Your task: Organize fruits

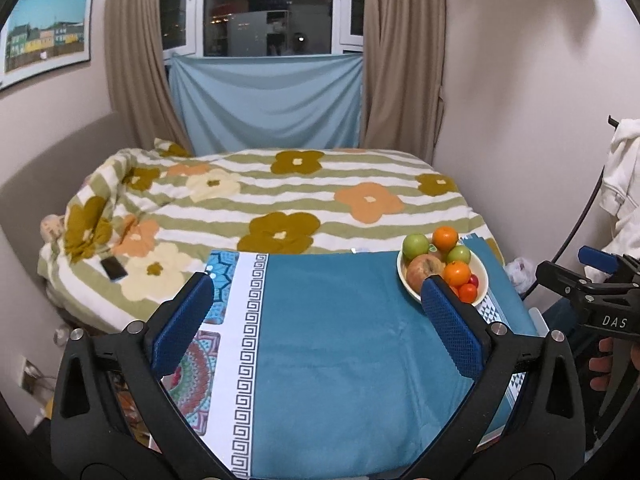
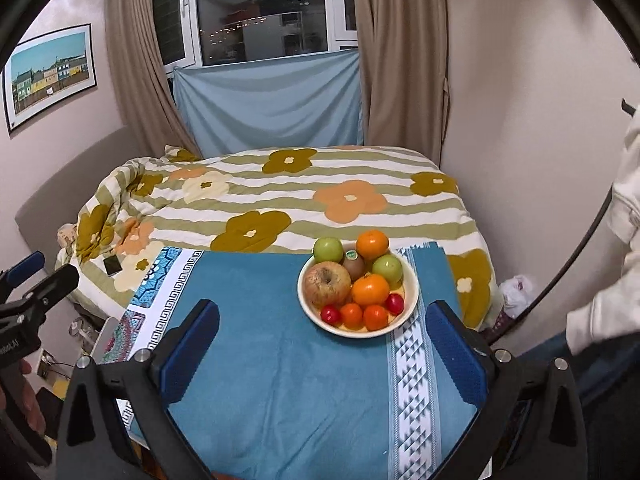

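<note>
A cream bowl [image 2: 409, 298] stands on a blue cloth-covered table [image 2: 280, 380], toward its far right. It holds a large red-yellow apple [image 2: 326, 284], two green apples [image 2: 328, 250], two oranges [image 2: 370, 289], a kiwi [image 2: 354, 266] and several small red and orange tomatoes [image 2: 375, 317]. The bowl also shows in the left wrist view [image 1: 482, 280]. My right gripper [image 2: 322, 332] is open and empty, just short of the bowl. My left gripper [image 1: 318, 306] is open and empty over the table's middle, its right finger [image 1: 448, 320] near the bowl.
A bed with a flowered, striped quilt [image 1: 280, 200] lies right behind the table. A phone [image 1: 114, 268] lies on the quilt at left. A wall is close on the right, with white clothing [image 1: 620, 184] hanging there. Curtains and a window stand at the back.
</note>
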